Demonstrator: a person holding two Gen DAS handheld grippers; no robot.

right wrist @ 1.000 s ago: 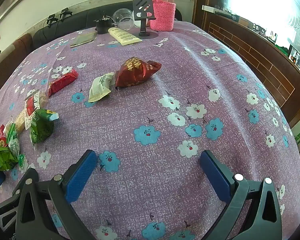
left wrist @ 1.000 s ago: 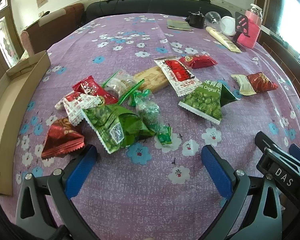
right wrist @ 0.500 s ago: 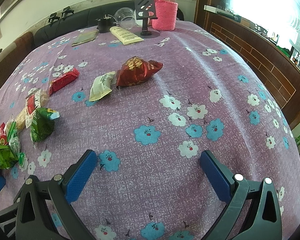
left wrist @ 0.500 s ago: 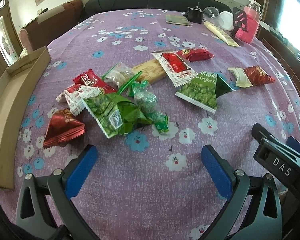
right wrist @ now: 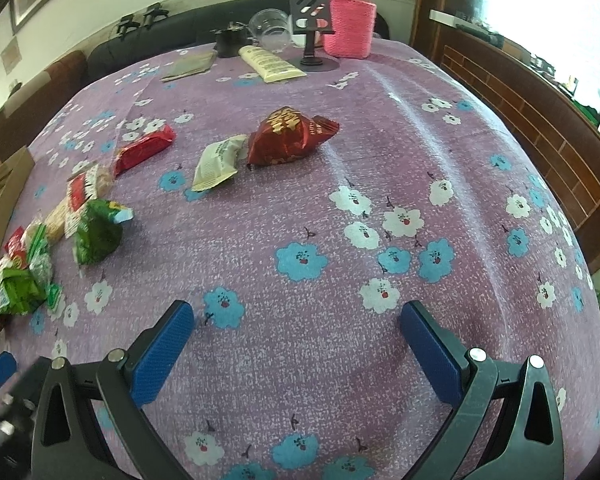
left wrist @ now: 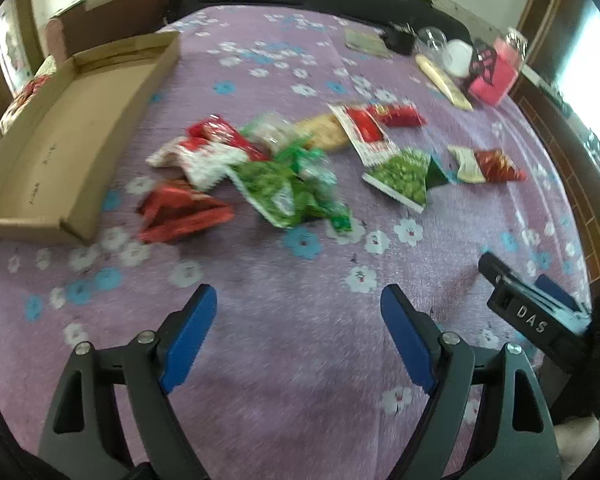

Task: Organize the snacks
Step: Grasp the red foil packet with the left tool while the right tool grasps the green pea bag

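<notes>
The left gripper (left wrist: 298, 322) is showing two flat blue pads (left wrist: 188, 336) on dark grey arms with round silver screws. At the lower right of that view, a black block is showing white letters "DAS". The right gripper (right wrist: 296, 342) is looking the same: bumpy blue pads (right wrist: 160, 354), grey arms with triangle holes, silver screws.

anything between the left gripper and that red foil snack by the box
Nothing visible. Only bare tablecloth lies between the open left gripper and the red foil snack, which sits just right of the cardboard box.
</notes>
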